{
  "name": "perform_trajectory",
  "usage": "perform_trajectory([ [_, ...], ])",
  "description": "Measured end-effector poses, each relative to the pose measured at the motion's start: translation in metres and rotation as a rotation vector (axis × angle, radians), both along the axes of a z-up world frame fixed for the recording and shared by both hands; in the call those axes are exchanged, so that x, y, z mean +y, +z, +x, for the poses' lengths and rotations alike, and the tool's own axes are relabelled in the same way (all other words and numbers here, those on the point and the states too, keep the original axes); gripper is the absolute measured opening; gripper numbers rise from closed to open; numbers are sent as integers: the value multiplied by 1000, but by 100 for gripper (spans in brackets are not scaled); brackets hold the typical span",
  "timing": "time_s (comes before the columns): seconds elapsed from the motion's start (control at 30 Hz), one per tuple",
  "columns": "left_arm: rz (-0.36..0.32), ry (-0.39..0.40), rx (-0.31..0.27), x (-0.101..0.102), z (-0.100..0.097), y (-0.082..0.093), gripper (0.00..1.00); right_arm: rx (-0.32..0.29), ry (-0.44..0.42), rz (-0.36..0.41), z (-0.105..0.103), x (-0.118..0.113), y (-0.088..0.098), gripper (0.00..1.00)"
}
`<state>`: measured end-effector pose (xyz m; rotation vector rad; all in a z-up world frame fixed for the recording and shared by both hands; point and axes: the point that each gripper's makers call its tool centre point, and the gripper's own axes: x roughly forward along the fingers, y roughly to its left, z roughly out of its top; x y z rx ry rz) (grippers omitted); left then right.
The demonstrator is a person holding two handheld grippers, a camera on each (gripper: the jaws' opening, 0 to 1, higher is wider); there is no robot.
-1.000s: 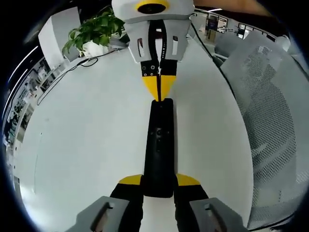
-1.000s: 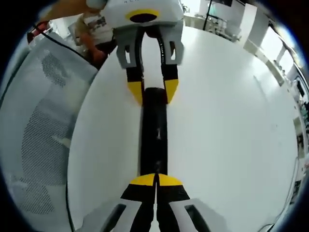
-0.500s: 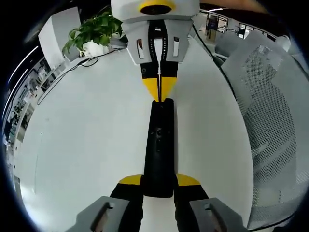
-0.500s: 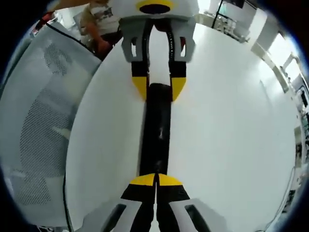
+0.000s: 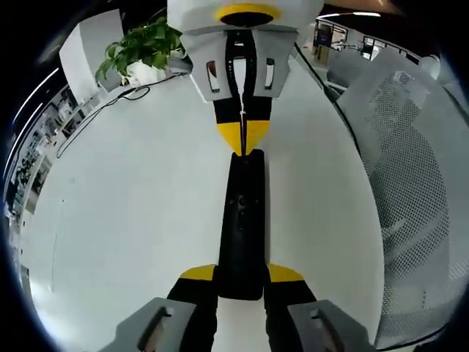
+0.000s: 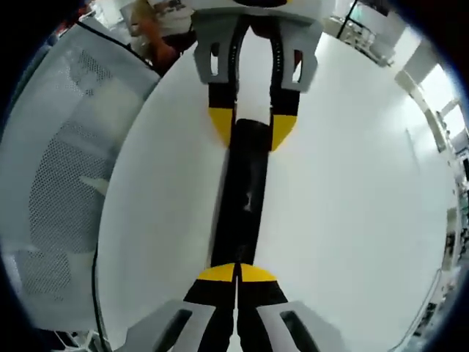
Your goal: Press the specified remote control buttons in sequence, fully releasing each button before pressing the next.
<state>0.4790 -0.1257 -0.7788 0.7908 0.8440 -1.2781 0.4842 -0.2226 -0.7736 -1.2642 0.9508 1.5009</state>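
Note:
A long black remote [image 5: 243, 220] lies lengthwise on the white table [image 5: 124, 213]. In the left gripper view my left gripper [image 5: 241, 276] has its yellow-tipped jaws on either side of the remote's near end, shut on it. My right gripper [image 5: 242, 137] comes in from the top, shut, with its joined tips touching the remote's far end. The right gripper view shows the same from the other side: the right gripper [image 6: 236, 273] is shut with its tips on the remote [image 6: 242, 198], and the left gripper [image 6: 253, 126] clasps the far end.
A grey mesh chair [image 5: 410, 169] stands along the table's edge, also the chair [image 6: 51, 183] in the right gripper view. A potted plant [image 5: 143, 44] and a thin cable [image 5: 110, 103] sit at the far end. A person [image 6: 157, 29] stands beyond the table.
Each gripper looms a little larger in the other's view, so the two have drawn slightly closer. The remote stays between them and both grips are unchanged.

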Motion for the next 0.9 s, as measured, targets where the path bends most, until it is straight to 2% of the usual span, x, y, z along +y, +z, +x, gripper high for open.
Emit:
perform_trajectory([
  [0.3,0,3,-2,0,0,0,23,3,-41,53,1,-1,1,0],
  [0.73,21,-10,0,-1,-2,0,23,-14,-34,78,-2,-1,2,0],
  [0.9,24,-15,-4,-1,-2,0,23,-15,-33,117,-3,2,4,0],
])
